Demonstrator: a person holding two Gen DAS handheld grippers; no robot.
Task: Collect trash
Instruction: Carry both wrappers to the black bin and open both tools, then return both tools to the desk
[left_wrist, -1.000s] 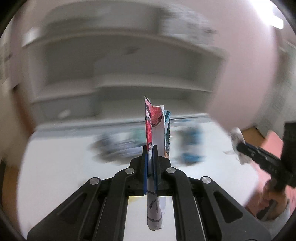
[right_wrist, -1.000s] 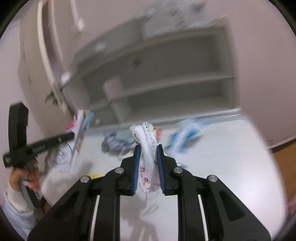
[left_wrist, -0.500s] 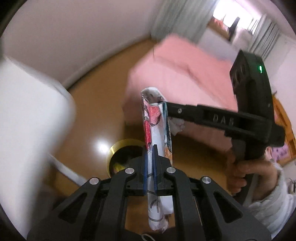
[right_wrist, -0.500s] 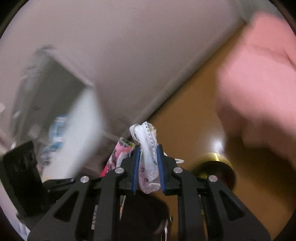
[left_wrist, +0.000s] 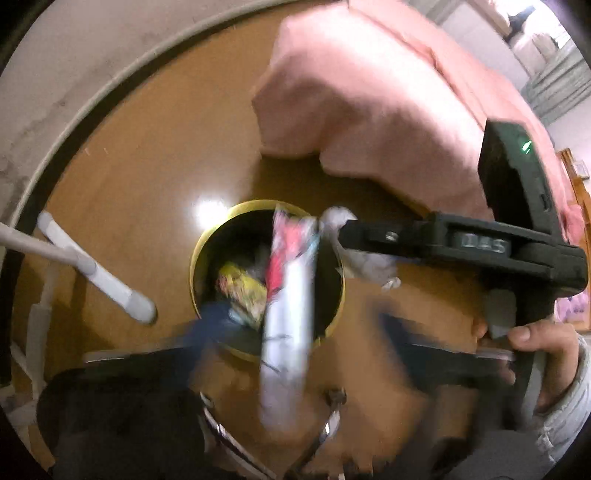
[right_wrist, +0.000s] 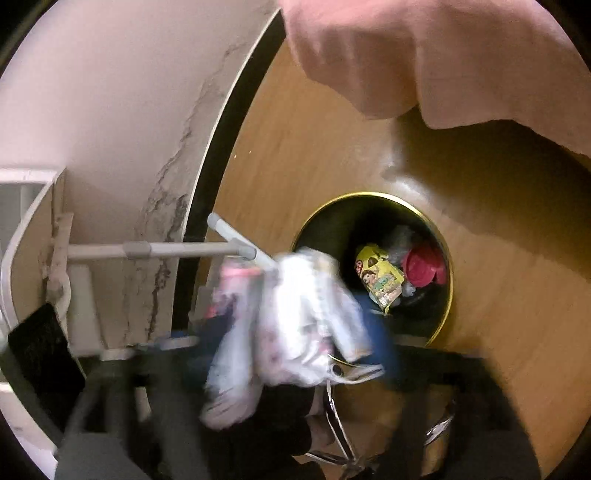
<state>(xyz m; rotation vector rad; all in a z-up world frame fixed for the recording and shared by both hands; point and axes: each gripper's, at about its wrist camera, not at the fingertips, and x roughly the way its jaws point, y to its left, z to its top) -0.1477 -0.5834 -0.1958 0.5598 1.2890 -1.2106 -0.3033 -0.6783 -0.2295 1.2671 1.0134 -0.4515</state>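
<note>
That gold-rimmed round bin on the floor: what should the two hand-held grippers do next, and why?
Probably just hold above the gold-rimmed round bin for a moment. Both have just been opening: the red-and-white printed wrapper hangs loose over the bin's mouth, and the crumpled white patterned wrapper looks to be still short of the rim. Lifting away early could scatter them.

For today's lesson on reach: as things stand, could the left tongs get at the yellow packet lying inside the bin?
Probably yes. The left tongs, jaws spread, hang over the gold-rimmed bin. Its mouth has no lid; only the red-and-white wrapper between the jaws crosses the yellow packet.
</note>
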